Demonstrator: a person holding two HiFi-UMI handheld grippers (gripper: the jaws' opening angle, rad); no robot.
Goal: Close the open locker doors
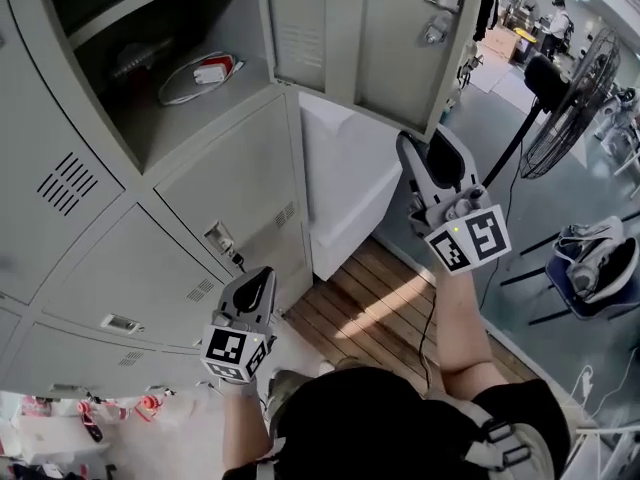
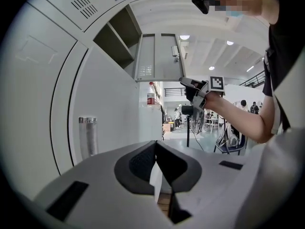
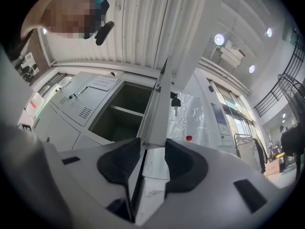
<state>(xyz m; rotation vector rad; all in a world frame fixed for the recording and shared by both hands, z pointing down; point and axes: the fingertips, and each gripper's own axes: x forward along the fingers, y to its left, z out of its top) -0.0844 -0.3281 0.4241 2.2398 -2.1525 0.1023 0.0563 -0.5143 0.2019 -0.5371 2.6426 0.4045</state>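
The grey lockers (image 1: 110,258) fill the left of the head view. One upper compartment (image 1: 170,88) stands open, with a white charger and cable (image 1: 212,71) on its floor. Its door (image 1: 370,38) swings out to the right, and a key (image 3: 175,100) hangs in its lock. My right gripper (image 1: 425,146) reaches up to the door's lower edge. In the right gripper view the door's (image 3: 159,104) lower corner sits between the pads of the right gripper (image 3: 152,144), which close on both faces. My left gripper (image 1: 255,276) hangs low by the closed lower lockers, with its pads (image 2: 143,161) together on nothing.
A white box (image 1: 345,188) stands against the lockers under the open door, on wooden floor slats (image 1: 370,298). A standing fan (image 1: 575,103) and a chair with a bag (image 1: 595,258) are to the right. A steel handle (image 2: 87,135) sticks out of a closed locker.
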